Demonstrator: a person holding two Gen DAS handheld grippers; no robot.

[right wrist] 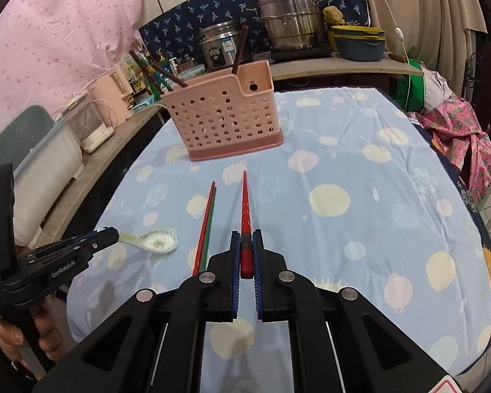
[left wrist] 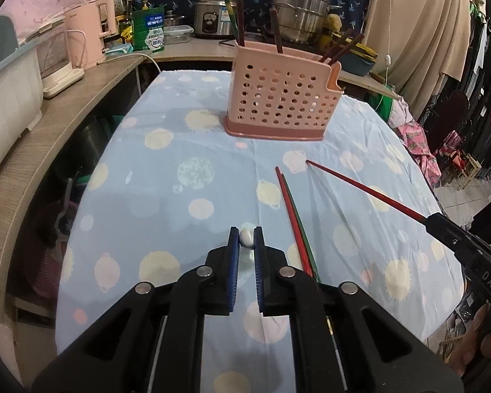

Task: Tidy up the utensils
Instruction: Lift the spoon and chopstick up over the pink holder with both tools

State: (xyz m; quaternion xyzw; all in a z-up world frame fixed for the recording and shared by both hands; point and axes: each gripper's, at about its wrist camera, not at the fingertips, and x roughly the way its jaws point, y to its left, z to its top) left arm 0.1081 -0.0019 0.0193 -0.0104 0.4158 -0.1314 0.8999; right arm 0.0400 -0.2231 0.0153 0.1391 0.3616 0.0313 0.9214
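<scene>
The left gripper [left wrist: 246,234] pinches a spoon's [right wrist: 154,240] handle; the right gripper [right wrist: 246,236] pinches a red chopstick [right wrist: 245,203]. Two chopsticks [right wrist: 206,226] lie between them, the holder [right wrist: 224,119] farther off.

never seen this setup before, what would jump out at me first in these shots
The pink perforated utensil holder stands at the far end of the blue spotted tablecloth, dark chopsticks already poking out of it. Nearer, the right gripper is shut on a red chopstick pointing at the holder, with a red and green pair lying just left. The left gripper clamps the handle of a white ceramic spoon.
</scene>
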